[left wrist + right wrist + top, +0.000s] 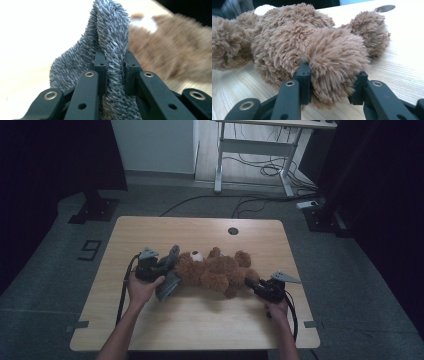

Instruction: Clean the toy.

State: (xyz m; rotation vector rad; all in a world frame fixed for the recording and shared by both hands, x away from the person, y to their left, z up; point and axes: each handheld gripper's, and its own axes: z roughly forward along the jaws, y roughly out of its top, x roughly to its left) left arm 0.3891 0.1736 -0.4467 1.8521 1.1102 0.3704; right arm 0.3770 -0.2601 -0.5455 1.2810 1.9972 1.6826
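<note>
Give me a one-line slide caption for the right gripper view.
Right gripper clamps one fuzzy leg of a brown teddy bear lying on the wooden table.

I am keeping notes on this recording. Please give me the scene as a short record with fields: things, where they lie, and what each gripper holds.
surface: wooden table
main thing: brown teddy bear, lying on the table
second thing: grey fuzzy cloth, at the bear's head end
left gripper: jaws shut on the cloth
right gripper: jaws shut on a leg of the bear
table hole: beyond the bear
</note>
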